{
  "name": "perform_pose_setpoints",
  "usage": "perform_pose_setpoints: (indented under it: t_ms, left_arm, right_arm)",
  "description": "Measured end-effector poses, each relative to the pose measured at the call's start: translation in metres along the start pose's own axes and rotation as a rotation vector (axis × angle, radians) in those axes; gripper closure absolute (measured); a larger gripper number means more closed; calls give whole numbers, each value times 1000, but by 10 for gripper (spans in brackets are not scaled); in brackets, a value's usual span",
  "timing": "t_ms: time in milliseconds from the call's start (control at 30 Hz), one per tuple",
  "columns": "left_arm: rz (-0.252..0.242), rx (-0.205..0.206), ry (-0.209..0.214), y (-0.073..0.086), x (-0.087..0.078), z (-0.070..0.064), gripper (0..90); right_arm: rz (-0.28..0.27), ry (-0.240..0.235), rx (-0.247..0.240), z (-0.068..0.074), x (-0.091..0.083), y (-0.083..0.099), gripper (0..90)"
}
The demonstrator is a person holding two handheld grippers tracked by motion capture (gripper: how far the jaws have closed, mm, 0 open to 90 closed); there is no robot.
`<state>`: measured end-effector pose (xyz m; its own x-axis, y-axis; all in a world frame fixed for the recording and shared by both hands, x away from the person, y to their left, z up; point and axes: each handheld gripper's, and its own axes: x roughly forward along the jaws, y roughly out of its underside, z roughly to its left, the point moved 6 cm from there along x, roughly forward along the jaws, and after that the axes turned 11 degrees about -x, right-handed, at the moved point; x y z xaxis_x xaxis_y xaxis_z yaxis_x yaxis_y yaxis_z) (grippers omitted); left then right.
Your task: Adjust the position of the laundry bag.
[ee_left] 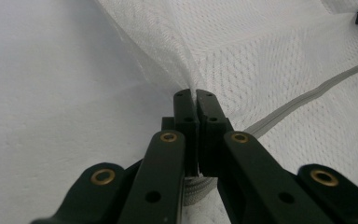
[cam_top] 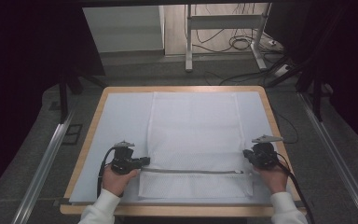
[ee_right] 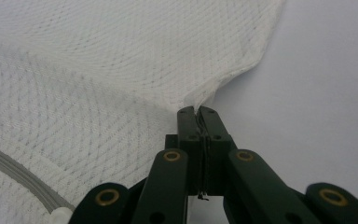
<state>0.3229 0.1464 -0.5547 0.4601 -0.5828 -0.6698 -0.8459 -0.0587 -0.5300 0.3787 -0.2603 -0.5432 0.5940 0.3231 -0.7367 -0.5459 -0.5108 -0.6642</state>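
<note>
A wooden table [cam_top: 100,109] carries a pale sheet [cam_top: 121,121] over most of its top; on that sheet lies a white mesh bag [cam_top: 193,130], flat, reaching from the far edge toward the person, its lower part folded up near the front; a grey zipper [cam_top: 191,171] runs across the bag between the 2 grippers; the left gripper [cam_top: 144,161] has its jaws closed on the bag's left edge [ee_left: 186,70], the mesh pulled up into them; the right gripper [cam_top: 246,155] has its jaws pinched on the bag's right edge [ee_right: 223,79]; a white zipper end [ee_right: 59,215] sits near the right jaws.
</note>
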Motion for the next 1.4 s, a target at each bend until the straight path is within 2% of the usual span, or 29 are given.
perform_pose_setpoints:
  t_ms: [500,600,900,1133,1400]
  left_arm:
    - [-2,-7,-13,4,-7,9,891]
    - [-9,-12,-15,4,-10,12,891]
    - [-23,-32,-28,6,-19,24,890]
    - [-27,-49,-27,8,-24,33,888]
    - [-17,-49,-27,9,-23,35,886]
  right_arm:
    - [-19,-34,10,6,2,-4,873]
    - [-26,-47,26,8,3,-6,872]
    - [-24,-67,6,19,10,-12,872]
    - [-37,-110,29,26,13,-14,872]
    - [-22,-100,4,28,14,-14,872]
